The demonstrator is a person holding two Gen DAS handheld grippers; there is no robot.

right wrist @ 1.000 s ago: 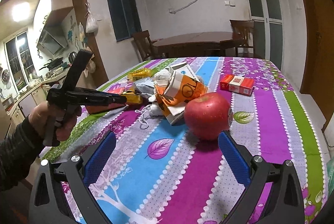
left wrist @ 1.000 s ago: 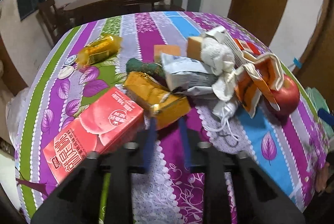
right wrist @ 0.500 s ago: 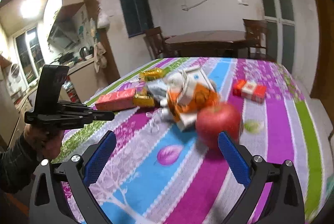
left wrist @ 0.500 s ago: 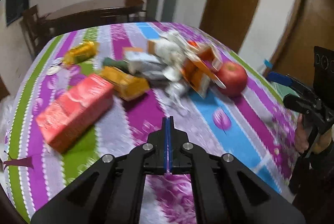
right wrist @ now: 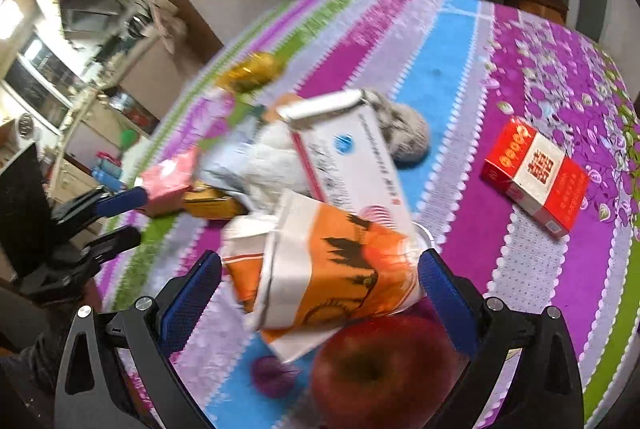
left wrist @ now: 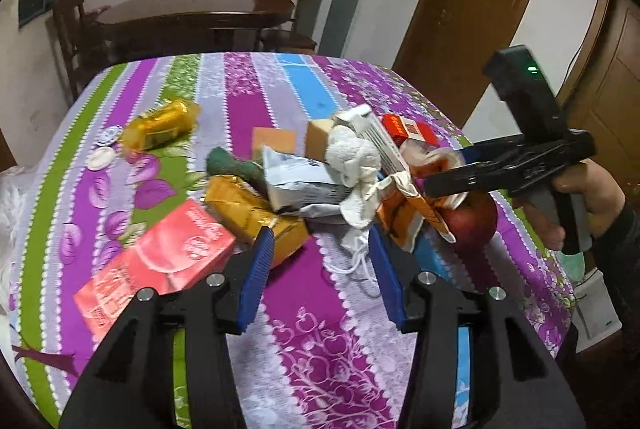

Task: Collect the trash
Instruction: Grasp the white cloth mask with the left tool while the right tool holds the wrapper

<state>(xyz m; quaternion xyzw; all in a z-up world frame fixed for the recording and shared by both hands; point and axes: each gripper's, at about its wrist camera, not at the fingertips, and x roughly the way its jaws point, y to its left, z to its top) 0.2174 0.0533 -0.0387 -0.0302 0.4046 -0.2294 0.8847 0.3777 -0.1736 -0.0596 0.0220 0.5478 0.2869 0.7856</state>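
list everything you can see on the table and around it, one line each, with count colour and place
tablecloth: 1, striped purple, green, blue, covers table
apple: 1, red, near right edge of pile
orange-white carton: 1, torn, against apple
red-white box: 1, apart, right of pile
pink carton: 1, left front
gold wrappers: 2, far left and mid-pile
white cloth wad: 1, pile centre
dark table and chairs: behind
left gripper: open, empty
right gripper: open, over orange carton

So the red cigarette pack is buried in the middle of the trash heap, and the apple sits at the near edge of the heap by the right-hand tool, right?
Not quite. The red cigarette pack lies on its own on the tablecloth, apart from the heap, as the right wrist view shows. The apple does sit at the heap's near edge, close to the right gripper.
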